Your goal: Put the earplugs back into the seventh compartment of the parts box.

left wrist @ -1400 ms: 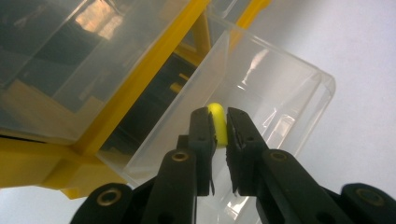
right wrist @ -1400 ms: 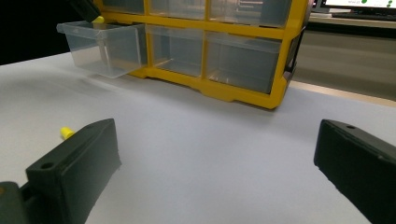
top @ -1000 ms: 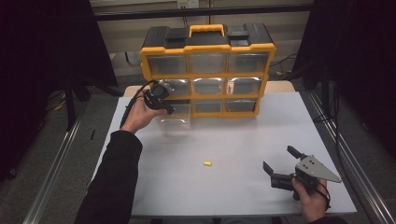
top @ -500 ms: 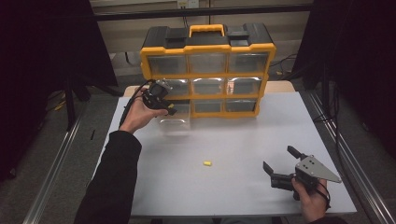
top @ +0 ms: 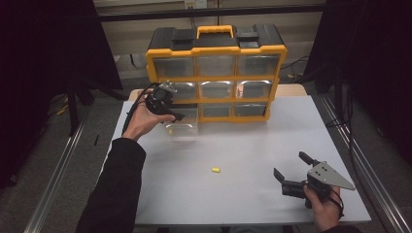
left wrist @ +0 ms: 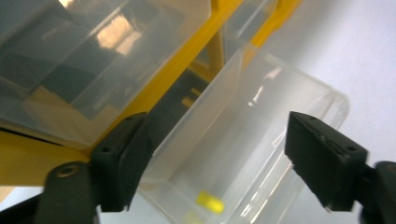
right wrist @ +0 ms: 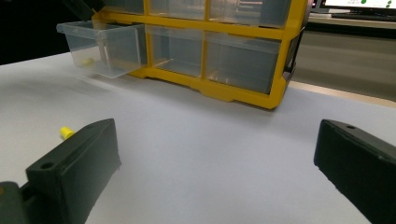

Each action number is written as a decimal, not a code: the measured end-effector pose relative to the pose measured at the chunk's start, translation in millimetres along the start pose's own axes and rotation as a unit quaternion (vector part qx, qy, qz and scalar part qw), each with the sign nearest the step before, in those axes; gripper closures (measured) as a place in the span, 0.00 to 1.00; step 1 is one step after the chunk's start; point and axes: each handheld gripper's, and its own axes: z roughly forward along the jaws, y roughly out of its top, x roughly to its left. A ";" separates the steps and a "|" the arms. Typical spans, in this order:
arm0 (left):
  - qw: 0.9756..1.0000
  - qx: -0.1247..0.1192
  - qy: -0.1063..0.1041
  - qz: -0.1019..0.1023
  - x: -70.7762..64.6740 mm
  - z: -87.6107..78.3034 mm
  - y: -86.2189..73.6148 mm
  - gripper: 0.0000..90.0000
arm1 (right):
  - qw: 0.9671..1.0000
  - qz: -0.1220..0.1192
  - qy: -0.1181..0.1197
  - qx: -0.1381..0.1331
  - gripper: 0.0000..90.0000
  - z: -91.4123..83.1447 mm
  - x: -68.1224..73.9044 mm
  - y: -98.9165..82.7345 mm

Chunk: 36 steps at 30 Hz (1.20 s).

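we read the work in hand as sorting small yellow pieces into the pulled-out drawer point(top: 182, 127) of the yellow organiser point(top: 216, 73), which stands at the far edge of the surface point(top: 243, 194).

left tongs point(top: 176, 116) hover over the drawer at the organiser's lower-left corner. their jaws have just been opening and now stand wide apart with nothing between them; the left tongs view looks down between the jaws into the drawer point(left wrist: 243, 154), where a yellow piece point(left wrist: 209, 202) lies on the drawer floor. a second yellowish patch just below it may be a reflection; the blur does not let us say. we judge the tongs sit above the drawer because a piece was to be let go there, and the drawer is left pulled out so it can take more.

right tongs point(top: 292, 171) rest near the near-right corner of the surface, jaws wide open and empty, apparently parked while the left hand works.

counts: one yellow piece in the drawer for certain; one loose yellow piece point(top: 215, 170) on the surface, about mid-way, nearer the near edge; organiser has nine drawers in three rows of three, one pulled out; two tongs.
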 end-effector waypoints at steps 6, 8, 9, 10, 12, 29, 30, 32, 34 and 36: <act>0.999 -0.033 0.014 -0.001 -4.8 -8.1 -7.3 0.09 | 1.000 0.000 0.000 -0.001 0.00 0.1 0.3 0.1; 0.999 -0.047 0.012 -0.007 -6.3 -10.5 -10.5 0.07 | 1.000 0.000 0.000 0.000 0.00 0.1 0.1 0.0; 0.998 -0.054 0.012 -0.011 -7.2 -11.7 -12.0 0.07 | 1.000 0.000 -0.002 0.000 0.00 0.0 0.2 0.1; 0.998 -0.061 0.012 -0.014 -8.2 -13.1 -13.3 0.06 | 1.000 0.000 -0.001 -0.001 0.00 0.2 0.2 0.0; 0.998 -0.068 0.013 -0.012 -11.2 -15.8 -15.6 0.05 | 1.000 0.000 -0.002 -0.001 0.00 0.3 0.2 0.0; 0.986 -0.163 0.008 -0.045 -44.2 -27.7 -41.5 0.04 | 1.000 0.000 -0.004 -0.002 0.00 0.0 0.3 0.1; 0.985 -0.165 0.016 -0.040 -45.9 -28.4 -43.1 0.04 | 1.000 0.000 -0.004 -0.002 0.00 -0.1 0.3 0.1; 0.983 -0.174 0.022 -0.046 -49.8 -30.5 -46.7 0.04 | 1.000 0.000 -0.005 -0.002 0.00 0.0 0.2 0.1; 0.980 -0.190 0.020 -0.061 -53.2 -33.6 -51.1 0.04 | 1.000 0.000 -0.004 -0.001 0.00 0.1 0.1 0.1; 0.978 -0.199 0.016 -0.064 -56.8 -36.4 -54.4 0.04 | 1.000 0.000 -0.005 -0.001 0.00 0.2 0.2 0.0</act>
